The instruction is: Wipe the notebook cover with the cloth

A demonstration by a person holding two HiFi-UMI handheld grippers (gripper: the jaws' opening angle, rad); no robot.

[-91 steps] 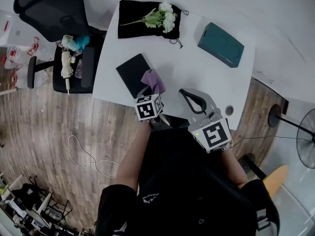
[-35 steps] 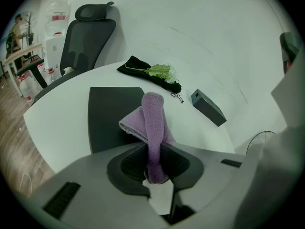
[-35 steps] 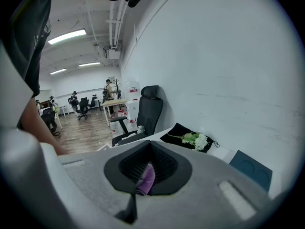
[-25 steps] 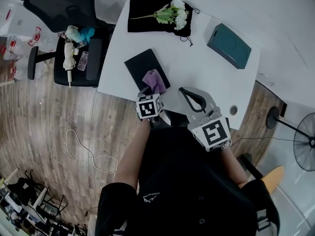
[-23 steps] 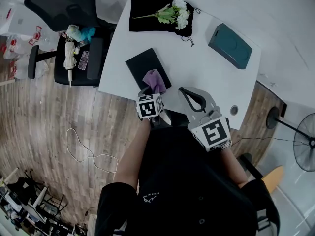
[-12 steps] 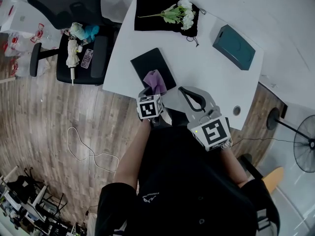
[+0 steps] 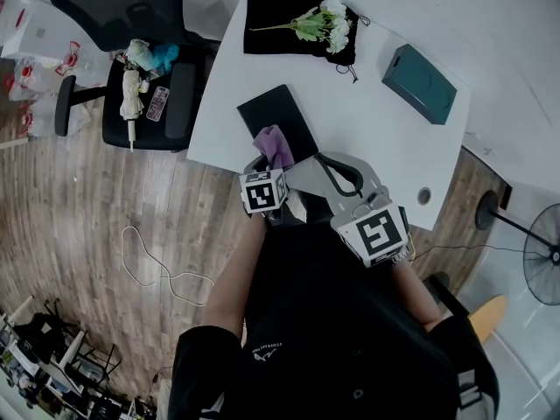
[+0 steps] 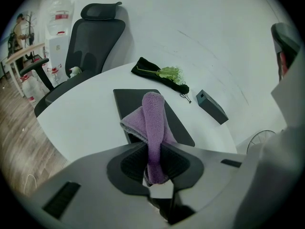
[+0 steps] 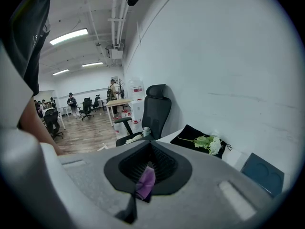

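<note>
1. Left claw point(image 8: 153, 162) clamps the purple cloth point(image 8: 153, 120), which lies on the black notebook point(image 8: 134, 99) near the table's point(image 7: 367, 121) front edge.
2. Right claw point(image 7: 322, 159) is closed, apparently empty.
3. Wiping appears under way; the next move calls for sweeping across the cover.

On my feed, the purple fleece cloth point(image 7: 276, 144) seemingly rests on the black rectangular notebook point(image 7: 265, 115), near-left on the white table point(image 7: 376, 138); flat teal box point(image 7: 420, 83) far right.

a black shirt point(image 7: 332, 339) is worn; grey left tool point(image 7: 265, 157) and right tool point(image 7: 325, 160) bear black-and-white marker cubes point(image 7: 264, 192).
</note>
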